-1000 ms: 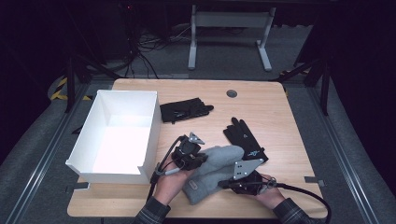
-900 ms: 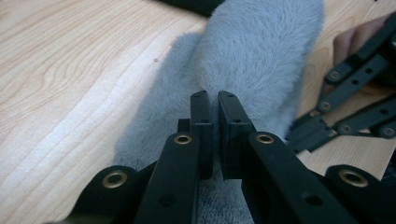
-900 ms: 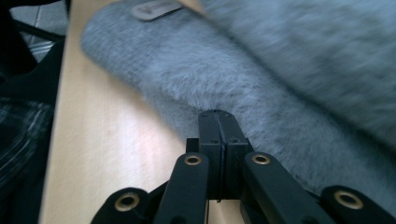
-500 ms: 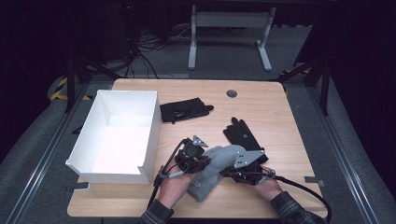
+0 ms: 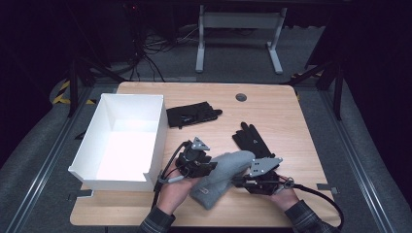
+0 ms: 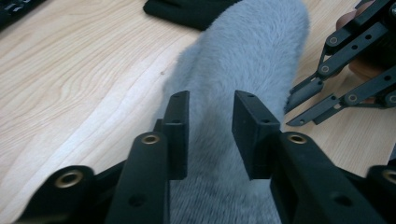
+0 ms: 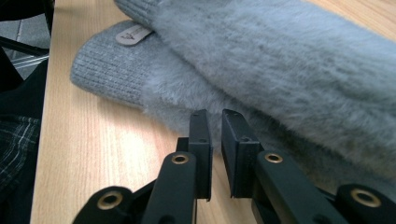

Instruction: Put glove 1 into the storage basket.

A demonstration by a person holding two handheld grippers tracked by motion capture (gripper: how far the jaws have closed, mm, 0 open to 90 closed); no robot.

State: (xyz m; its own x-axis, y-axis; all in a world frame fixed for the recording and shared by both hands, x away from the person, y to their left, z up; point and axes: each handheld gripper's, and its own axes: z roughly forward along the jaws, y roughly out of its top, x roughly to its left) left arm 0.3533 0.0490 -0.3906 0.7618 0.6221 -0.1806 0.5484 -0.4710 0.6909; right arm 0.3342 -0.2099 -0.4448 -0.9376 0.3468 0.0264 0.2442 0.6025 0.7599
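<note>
Pale wood is what you work on: the table [image 5: 272, 104] carries a white box [image 5: 127, 141] along its left side, open-topped, its near wall just beside your left hand. At the near edge, between your two hands, lie the grey fuzzy mittens [image 5: 221, 177], stacked one on the other with knit cuffs toward you. A black glove [image 5: 252, 140] lies flat just beyond them, its near end touching or under the grey fleece; a second black glove [image 5: 192, 114] sits farther back, beside the box's far corner.

Your left gripper [image 6: 210, 133] has just been opening, jaws parted over the fleece, gripping nothing. Your right gripper [image 7: 215, 140] has eased slightly apart, a thin gap at the mittens' edge, nothing pinched.
</note>
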